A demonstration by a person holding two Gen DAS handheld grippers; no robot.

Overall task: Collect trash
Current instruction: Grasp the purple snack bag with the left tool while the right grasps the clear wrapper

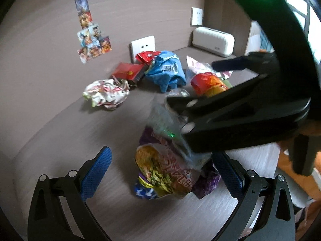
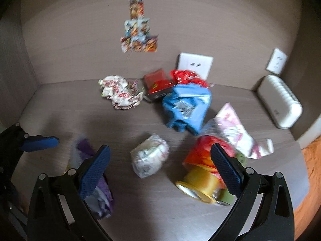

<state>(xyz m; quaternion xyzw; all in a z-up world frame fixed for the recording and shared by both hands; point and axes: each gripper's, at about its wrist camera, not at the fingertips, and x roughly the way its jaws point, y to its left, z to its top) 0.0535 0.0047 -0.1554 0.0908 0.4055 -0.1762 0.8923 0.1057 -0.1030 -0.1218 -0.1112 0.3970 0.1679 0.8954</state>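
Between the spread fingers of the left gripper a yellow-and-purple snack bag is seen lying on the grey table — not gripped. A clear white wrapper is framed by the right gripper, likewise released. Print on both is blurred — nothing can be read.

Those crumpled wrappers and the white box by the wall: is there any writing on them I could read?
Nothing is legible.
Purple and yellow snack bag: large red characters, too blurred.
Crumpled blue bag: white panel, unreadable.
Red box: yellow mark, too small.
White ribbed box: small logo, too small.
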